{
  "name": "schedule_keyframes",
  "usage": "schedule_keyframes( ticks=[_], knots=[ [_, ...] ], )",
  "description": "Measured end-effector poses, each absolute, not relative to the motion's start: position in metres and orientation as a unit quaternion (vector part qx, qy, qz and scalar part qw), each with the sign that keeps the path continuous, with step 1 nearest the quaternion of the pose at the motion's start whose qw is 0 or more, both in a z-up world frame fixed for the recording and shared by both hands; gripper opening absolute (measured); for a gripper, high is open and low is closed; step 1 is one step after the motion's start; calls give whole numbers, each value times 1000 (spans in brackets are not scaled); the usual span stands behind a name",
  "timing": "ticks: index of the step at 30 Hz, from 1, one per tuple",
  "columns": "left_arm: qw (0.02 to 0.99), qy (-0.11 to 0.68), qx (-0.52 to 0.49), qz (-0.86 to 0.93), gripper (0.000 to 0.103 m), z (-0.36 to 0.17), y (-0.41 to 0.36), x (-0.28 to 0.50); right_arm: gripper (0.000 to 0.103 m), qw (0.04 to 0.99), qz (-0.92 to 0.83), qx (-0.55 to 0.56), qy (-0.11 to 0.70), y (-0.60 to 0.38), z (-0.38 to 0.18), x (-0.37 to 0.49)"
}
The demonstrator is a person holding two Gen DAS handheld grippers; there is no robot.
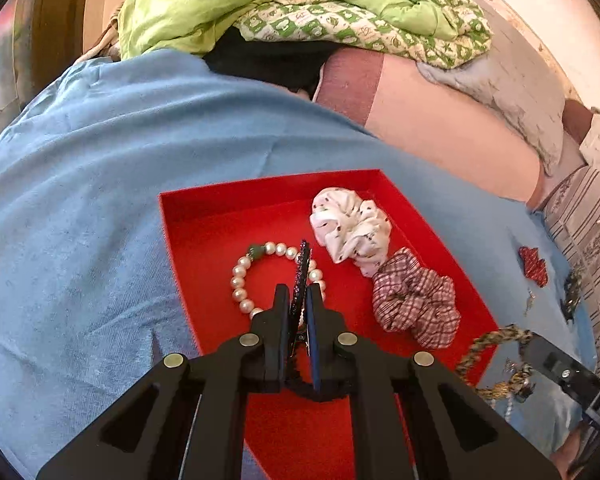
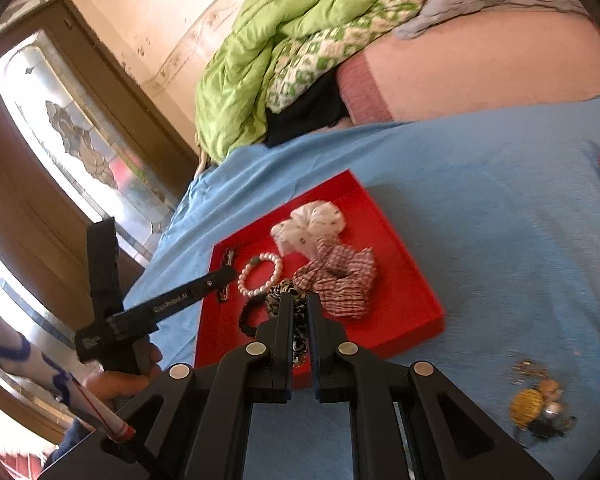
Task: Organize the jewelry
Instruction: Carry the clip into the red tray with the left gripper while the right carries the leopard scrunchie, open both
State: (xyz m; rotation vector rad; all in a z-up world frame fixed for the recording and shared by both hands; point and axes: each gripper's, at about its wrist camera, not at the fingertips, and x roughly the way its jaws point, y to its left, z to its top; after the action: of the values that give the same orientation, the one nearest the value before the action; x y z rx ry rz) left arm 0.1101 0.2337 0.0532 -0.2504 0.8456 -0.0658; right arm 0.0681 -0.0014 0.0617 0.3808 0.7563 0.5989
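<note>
Over the red tray [image 1: 220, 216], the left hand-held gripper [image 1: 299, 300] pinches a dark hair clip [image 1: 302, 268] above the pearl bracelet [image 1: 244, 276], ready to drop it; the right hand-held gripper [image 2: 299, 308] clamps what looks like a leopard-print scrunchie [image 2: 296, 320] (partly hidden) at the tray's near edge.

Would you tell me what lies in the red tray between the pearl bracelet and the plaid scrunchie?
In the left wrist view, the dark hair clip held by the left gripper crosses that stretch, over the pearl bracelet; right of it is bare red tray up to the plaid scrunchie.

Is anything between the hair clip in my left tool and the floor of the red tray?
Yes: the white pearl bracelet lies on the red tray directly under the dark glittery hair clip held by the left tool.
</note>
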Motion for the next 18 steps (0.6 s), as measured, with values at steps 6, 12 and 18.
schedule_keyframes(
  ticks=[6,12,18],
  knots=[
    [897,423,-117,-46,8,48,230,104,7,860,293,177,378,7,44,78],
    [893,430,-109,-76,8,47,199,110,7,862,275,170,391,7,32,88],
    [891,431,-115,-77,8,44,186,121,7,871,246,165,391,-5,32,89]
  ],
)
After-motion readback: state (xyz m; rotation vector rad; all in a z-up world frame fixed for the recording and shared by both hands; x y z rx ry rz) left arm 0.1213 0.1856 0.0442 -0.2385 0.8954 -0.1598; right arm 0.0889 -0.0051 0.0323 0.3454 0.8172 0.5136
